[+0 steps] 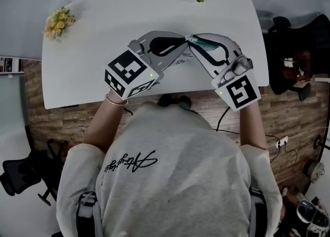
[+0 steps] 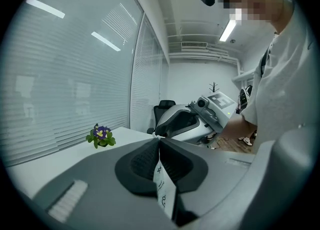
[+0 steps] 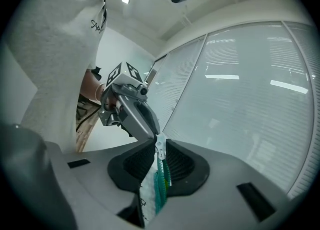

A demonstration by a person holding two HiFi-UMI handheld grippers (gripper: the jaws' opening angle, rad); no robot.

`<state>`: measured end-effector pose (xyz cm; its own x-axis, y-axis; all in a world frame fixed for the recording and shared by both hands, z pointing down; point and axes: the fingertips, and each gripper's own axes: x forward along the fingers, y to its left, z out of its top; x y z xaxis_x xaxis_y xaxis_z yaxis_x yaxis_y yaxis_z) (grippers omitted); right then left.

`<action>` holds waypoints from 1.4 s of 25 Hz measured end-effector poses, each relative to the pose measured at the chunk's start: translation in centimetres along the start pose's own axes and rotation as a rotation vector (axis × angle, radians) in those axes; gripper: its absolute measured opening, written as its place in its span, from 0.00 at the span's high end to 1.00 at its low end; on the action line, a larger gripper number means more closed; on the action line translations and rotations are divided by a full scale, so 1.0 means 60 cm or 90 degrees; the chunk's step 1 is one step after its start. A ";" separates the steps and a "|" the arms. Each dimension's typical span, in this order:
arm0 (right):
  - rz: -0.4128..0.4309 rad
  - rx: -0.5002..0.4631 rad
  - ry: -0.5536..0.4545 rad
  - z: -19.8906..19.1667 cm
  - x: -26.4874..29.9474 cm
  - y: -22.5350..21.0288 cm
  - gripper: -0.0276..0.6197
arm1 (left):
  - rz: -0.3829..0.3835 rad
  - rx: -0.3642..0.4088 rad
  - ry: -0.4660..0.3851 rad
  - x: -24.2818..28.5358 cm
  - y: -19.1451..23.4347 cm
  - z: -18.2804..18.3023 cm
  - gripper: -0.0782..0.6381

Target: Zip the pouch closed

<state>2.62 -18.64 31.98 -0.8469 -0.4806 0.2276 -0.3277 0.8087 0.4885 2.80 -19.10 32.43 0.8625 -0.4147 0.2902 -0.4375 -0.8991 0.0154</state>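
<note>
- The left tool (image 2: 159, 143) clamps the white pouch (image 2: 166, 194) by its edge; the right tool (image 3: 159, 143) pinches the zip pull (image 3: 159, 150)
- The pouch is held between both, tip to tip, above the desk (image 1: 103, 50)
- The teal zipper (image 3: 161, 184) trails back along the right tool, so that tool should probably do the pulling

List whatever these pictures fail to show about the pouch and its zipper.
- Body of the pouch: in the head view, covered by the left hand-held gripper and the right hand-held gripper.
- How far the zipper is closed: in the right gripper view, its teeth run down between the jaws and out of sight.
- Wording of the print on the pouch: in the left gripper view, too small to read.
</note>
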 end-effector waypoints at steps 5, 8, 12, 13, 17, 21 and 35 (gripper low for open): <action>0.030 -0.008 0.017 -0.006 -0.003 0.005 0.87 | -0.006 0.007 0.004 0.003 -0.006 -0.003 0.88; 0.033 -0.013 0.014 -0.006 -0.002 0.007 0.87 | -0.004 0.016 0.008 0.003 -0.006 -0.004 0.88; 0.042 -0.003 0.008 -0.007 -0.004 0.010 0.87 | -0.008 0.025 0.015 0.002 -0.008 -0.007 0.88; 0.046 -0.001 0.005 -0.007 -0.004 0.011 0.87 | -0.009 0.026 0.016 0.002 -0.009 -0.009 0.88; 0.075 0.025 -0.007 -0.007 -0.007 0.017 0.88 | -0.018 0.026 0.019 0.002 -0.014 -0.014 0.88; 0.104 0.043 -0.006 -0.008 -0.008 0.026 0.88 | -0.030 0.034 0.029 0.001 -0.020 -0.023 0.88; 0.024 0.144 -0.041 -0.002 -0.012 0.003 0.95 | -0.020 0.056 0.026 -0.001 -0.025 -0.020 0.88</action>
<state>3.23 -18.21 31.99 -0.8827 -0.4323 0.1841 -0.3751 0.8843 0.2780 3.10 -17.58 33.57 0.8635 -0.3813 0.3302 -0.3848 -0.9212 -0.0577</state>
